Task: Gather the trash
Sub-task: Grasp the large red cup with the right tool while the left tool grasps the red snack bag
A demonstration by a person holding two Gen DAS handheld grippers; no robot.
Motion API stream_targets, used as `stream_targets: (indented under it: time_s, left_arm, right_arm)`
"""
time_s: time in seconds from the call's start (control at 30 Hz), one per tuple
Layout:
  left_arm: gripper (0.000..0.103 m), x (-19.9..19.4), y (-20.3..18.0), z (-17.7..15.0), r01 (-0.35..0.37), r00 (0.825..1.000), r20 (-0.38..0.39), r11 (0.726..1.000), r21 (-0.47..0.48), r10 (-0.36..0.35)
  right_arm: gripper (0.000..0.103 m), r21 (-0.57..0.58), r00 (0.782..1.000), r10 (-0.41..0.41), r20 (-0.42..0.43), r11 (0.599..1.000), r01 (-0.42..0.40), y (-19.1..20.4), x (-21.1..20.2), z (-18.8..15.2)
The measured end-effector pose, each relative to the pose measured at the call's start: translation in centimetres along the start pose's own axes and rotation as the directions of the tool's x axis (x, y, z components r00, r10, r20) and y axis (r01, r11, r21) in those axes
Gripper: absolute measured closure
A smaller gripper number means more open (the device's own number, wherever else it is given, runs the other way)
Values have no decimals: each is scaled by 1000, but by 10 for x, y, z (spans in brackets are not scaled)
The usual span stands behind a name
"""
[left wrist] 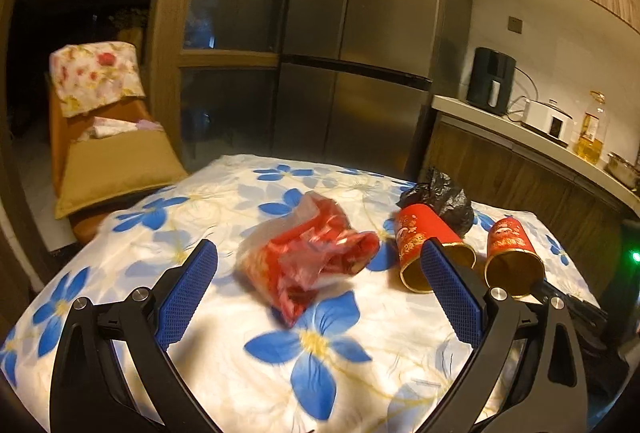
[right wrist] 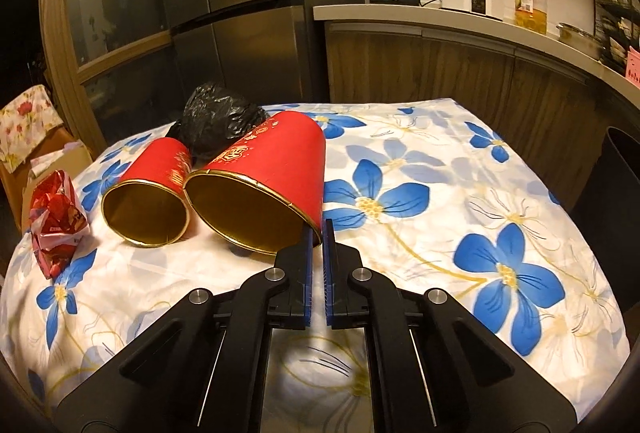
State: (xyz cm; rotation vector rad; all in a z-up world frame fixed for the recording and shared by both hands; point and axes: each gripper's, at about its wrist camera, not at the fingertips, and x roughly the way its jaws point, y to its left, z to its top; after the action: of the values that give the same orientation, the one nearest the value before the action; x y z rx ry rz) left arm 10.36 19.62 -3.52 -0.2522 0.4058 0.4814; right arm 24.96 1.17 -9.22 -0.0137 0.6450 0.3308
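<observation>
Sideways, mouth toward camera: red tube [right wrist: 264, 185], rim seemingly pinched by right tool [right wrist: 316, 233].

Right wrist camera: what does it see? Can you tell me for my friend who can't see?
The right tongs are shut on the rim of a red tube lying open-ended on a blue-flowered tablecloth. Beside it lie a smaller red tube, a black bag and a crumpled red wrapper.

A steel fridge [left wrist: 360, 33] stands beside wooden cabinets [right wrist: 440, 69] under warm light.
</observation>
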Motion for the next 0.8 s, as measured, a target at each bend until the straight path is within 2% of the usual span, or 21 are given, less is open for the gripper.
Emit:
stream_targets:
  time_s: [0.17,0.27,0.33,0.4,0.43,0.47,0.6,0.63,0.7,0.8]
  left_arm:
    - [6,33,4,10,13,997,-76,999,37,-10]
    - [6,48,10,11,45,991,-128,999,9,-44]
    - [10,55,14,11,34,989,-146,999,-5,-34]
    - [20,57,15,9,42,986,-160,999,-11,-44]
    - [30,58,14,7,47,985,-168,999,-6,-47]
    - [37,59,12,6,53,984,-173,999,1,-52]
    - [55,62,7,3,56,980,-193,998,29,-49]
    - [79,64,7,2,49,979,-201,998,32,-42]
    - [82,67,9,0,52,974,-223,998,25,-45]
    - [94,66,10,0,62,973,-224,998,18,-56]
  right_arm:
    - [99,3,1000,7,8,1000,-7,-4,-6,-1]
    - [98,1,1000,10,10,1000,-10,-4,-8,-2]
    - [98,-2,1000,12,12,1000,-12,-4,-9,-2]
    - [98,-2,1000,13,13,1000,-13,-5,-9,-2]
    - [99,-1,1000,14,12,1000,-14,-5,-9,-2]
    - [99,-1,1000,14,11,1000,-14,-5,-9,-2]
    - [98,-2,1000,12,15,1000,-12,-4,-10,-3]
    - [98,-2,1000,12,16,1000,-12,-4,-11,-3]
    - [99,-4,1000,12,16,1000,-12,-4,-11,-4]
    - [99,-7,1000,12,15,1000,-12,-5,-13,-4]
